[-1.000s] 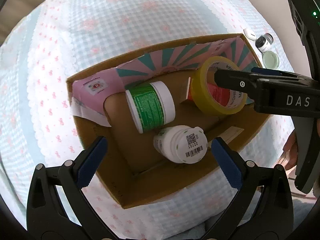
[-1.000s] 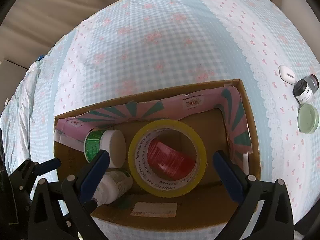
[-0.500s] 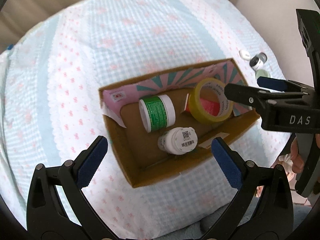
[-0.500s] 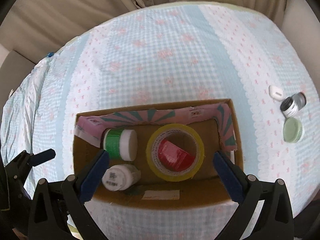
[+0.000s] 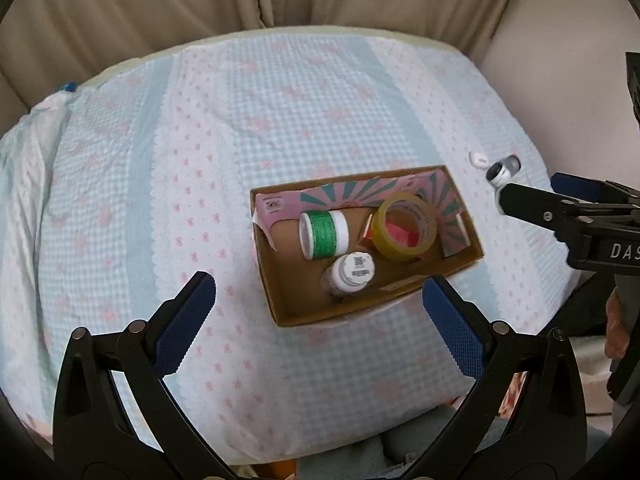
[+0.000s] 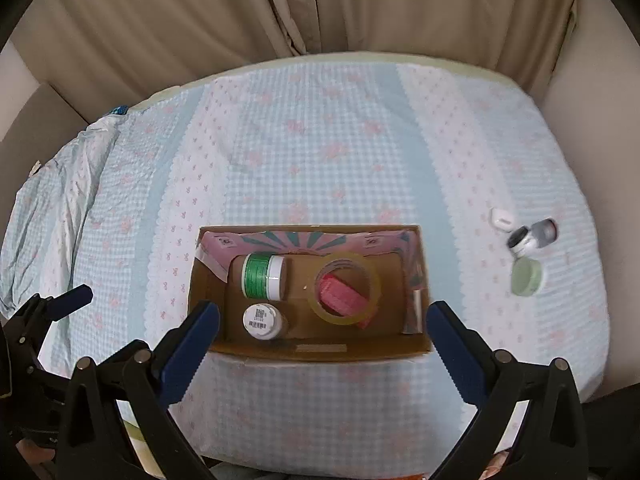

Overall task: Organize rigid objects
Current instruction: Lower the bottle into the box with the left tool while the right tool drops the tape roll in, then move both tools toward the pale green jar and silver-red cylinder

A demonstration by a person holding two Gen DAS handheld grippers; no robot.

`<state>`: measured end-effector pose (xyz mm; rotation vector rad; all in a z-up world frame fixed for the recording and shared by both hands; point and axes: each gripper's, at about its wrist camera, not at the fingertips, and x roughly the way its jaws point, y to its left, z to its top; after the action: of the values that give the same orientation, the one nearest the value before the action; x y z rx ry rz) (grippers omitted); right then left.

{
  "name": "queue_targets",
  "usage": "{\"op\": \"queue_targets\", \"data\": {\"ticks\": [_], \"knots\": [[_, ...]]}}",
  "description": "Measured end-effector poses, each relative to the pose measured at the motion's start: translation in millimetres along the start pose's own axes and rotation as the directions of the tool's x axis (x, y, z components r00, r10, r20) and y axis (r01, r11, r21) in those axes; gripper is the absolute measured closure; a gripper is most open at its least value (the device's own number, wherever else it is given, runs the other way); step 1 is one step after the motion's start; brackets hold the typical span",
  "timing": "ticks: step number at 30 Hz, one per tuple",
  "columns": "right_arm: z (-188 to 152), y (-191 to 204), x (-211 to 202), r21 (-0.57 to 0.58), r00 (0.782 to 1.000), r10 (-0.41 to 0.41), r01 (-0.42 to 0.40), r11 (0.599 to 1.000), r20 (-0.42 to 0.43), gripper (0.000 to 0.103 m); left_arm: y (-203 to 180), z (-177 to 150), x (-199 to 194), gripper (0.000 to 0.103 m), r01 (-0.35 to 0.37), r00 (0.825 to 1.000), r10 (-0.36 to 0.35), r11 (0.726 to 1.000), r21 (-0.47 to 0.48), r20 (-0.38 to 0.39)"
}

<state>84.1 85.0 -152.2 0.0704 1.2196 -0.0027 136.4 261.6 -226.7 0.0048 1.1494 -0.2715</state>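
A cardboard box (image 5: 400,304) (image 6: 320,350) stands on the checked cloth. In it lie a green-labelled white jar (image 5: 323,234) (image 6: 262,275), a white bottle with a barcode cap (image 5: 352,272) (image 6: 262,320), a yellow tape roll (image 5: 404,227) (image 6: 347,288) and a red object (image 5: 398,234) (image 6: 340,295) inside the roll. My left gripper (image 5: 316,316) is open and empty, held above the box's near side. My right gripper (image 6: 322,344) is open and empty, also above the near side; its side shows in the left wrist view (image 5: 560,212).
On the cloth right of the box lie a small white case (image 6: 500,218) (image 5: 478,158), a small dark-capped jar (image 6: 532,236) (image 5: 503,169) and a pale green lid (image 6: 527,277). Curtains (image 6: 280,12) hang behind the table. The cloth's edge drops off near me.
Both grippers have pulled up and back from the box, which now looks smaller and farther. Both stay open. The things in the box have not moved.
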Motion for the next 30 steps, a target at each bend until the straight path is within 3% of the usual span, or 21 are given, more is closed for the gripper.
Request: {"op": "queue_targets", "data": {"ticks": [10, 18, 24, 30], "knots": [[-3, -36, -68, 0.022, 0.995, -0.055, 0.053, 0.998, 0.087, 0.0, -29, 0, -34, 0.0, 0.026, 0.995, -0.023, 0.999, -0.034, 0.094], [-6, -104, -94, 0.084, 0.989, -0.085, 0.075, 0.994, 0.124, 0.0, -83, 10, -39, 0.0, 0.032, 0.993, -0.03, 0.999, -0.012, 0.114], [-3, -173, -97, 0.073, 0.987, -0.064, 0.054, 0.996, 0.146, 0.0, -151, 18, -33, 0.0, -0.009, 0.991, 0.012, 1.0, -0.024, 0.137], [11, -250, -93, 0.021, 0.987, -0.015, 0.012, 1.0, 0.157, 0.0, -239, 30, -14, 0.0, -0.044, 0.986, 0.059, 0.994, -0.099, 0.157]]}}
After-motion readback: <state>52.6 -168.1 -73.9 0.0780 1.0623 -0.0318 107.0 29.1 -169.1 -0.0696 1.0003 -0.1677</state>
